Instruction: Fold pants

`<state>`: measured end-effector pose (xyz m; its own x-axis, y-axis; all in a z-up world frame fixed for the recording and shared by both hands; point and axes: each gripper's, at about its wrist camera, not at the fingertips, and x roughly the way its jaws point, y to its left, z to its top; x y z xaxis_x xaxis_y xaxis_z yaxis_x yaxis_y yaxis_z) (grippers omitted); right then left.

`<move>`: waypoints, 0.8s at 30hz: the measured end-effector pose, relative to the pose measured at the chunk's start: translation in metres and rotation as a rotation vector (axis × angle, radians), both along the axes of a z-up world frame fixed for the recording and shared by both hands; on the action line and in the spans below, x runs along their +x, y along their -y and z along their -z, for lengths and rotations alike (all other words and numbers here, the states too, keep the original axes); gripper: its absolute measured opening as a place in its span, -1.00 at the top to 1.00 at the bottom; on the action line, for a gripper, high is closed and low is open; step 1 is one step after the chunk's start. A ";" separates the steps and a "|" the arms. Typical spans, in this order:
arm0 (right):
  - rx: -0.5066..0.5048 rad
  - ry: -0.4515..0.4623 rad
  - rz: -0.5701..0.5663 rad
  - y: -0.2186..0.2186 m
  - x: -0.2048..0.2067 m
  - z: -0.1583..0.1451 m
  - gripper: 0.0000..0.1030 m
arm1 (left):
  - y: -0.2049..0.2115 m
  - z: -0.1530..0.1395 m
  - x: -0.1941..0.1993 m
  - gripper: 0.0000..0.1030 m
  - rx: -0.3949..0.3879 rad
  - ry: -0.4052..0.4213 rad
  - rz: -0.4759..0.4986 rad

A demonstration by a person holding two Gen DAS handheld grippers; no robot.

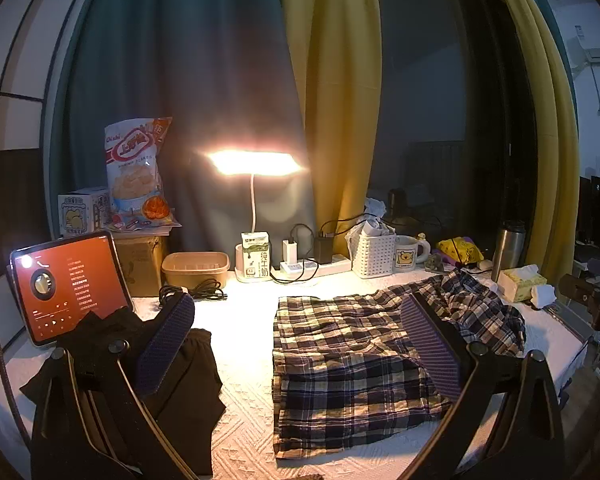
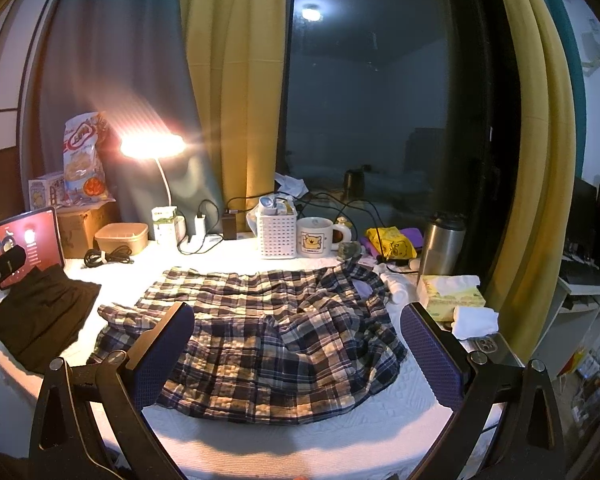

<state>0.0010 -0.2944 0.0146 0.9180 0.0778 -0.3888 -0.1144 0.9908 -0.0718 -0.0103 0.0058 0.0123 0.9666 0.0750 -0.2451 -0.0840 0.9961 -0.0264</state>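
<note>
The plaid pants (image 2: pixel 260 336) lay rumpled across the white tabletop (image 2: pixel 340 436), probably light and limp; the bunched right end looked best to pinch. Both the left gripper (image 1: pixel 300 360) and right gripper (image 2: pixel 296 360) hovered, jaws wide apart, empty.

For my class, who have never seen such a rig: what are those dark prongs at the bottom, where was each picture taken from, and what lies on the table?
A person holds two hand tools, each a two-finger gripper with a camera looking along its fingers. One picture is from the left gripper, one from the right gripper. Both are open and hold nothing. On the white tablecloth lie plaid pants, partly folded, and a black garment. Behind stand a lit lamp, a tablet and a mug.
</note>
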 end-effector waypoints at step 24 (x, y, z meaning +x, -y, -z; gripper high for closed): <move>0.001 -0.002 -0.001 -0.001 -0.001 0.000 -1.00 | 0.003 0.000 0.000 -0.98 0.003 -0.006 -0.001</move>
<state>-0.0002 -0.2933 0.0144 0.9170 0.0791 -0.3909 -0.1156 0.9908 -0.0705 -0.0099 0.0031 0.0119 0.9649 0.0763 -0.2511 -0.0848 0.9961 -0.0229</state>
